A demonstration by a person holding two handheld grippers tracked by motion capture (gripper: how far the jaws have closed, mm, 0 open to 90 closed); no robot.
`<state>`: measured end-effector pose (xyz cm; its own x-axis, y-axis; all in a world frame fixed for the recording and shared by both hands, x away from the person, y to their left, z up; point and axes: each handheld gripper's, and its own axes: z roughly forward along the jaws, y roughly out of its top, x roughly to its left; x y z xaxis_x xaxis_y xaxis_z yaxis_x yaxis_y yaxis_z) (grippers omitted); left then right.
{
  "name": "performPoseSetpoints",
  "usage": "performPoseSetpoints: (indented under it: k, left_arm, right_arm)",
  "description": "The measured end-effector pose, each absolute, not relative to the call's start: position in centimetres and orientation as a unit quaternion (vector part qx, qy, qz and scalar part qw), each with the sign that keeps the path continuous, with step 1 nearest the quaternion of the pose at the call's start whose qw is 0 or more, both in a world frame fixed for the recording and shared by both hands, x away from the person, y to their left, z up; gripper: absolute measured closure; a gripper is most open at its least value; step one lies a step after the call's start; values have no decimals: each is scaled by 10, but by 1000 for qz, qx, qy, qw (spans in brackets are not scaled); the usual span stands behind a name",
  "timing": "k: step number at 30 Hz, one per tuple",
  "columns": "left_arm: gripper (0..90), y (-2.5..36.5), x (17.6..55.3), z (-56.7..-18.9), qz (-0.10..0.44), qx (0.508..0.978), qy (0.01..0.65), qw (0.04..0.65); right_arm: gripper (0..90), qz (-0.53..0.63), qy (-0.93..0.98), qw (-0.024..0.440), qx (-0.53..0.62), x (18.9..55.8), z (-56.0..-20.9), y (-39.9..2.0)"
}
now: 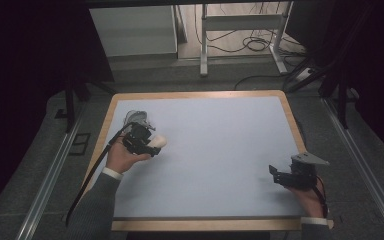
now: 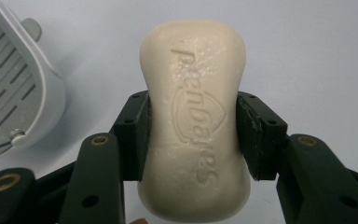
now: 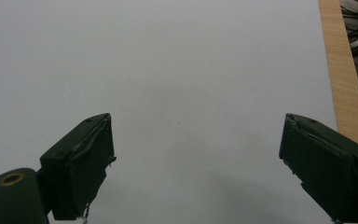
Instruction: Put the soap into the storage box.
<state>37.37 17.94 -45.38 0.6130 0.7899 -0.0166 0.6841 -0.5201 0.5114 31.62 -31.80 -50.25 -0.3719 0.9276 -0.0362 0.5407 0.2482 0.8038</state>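
Here, at the left of the high view, we see the left gripper (image 1: 152, 145) with its jaws clamped on the sides of a soap (image 2: 195, 121), just beside a grey dish (image 2: 14, 84). At lower right the right gripper (image 1: 276, 175) holds its jaws wide apart over the bare mat (image 3: 191, 70).

soap bar (image 2: 193, 126): 1 | soap dish (image 2: 14, 88): 1 | table (image 1: 205, 94): 1 | tongs: 2

Left gripper (image 2: 193, 135) clamped — right gripper (image 3: 196, 163) fingers spread wide.
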Motion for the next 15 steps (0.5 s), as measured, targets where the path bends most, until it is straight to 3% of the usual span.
performPoseSetpoints:
  k: [15]
  left_arm:
    - [494, 191, 383, -442, 121, 857, 437, 244]
  right_arm:
    - [100, 363, 744, 266, 493, 316, -503, -319]
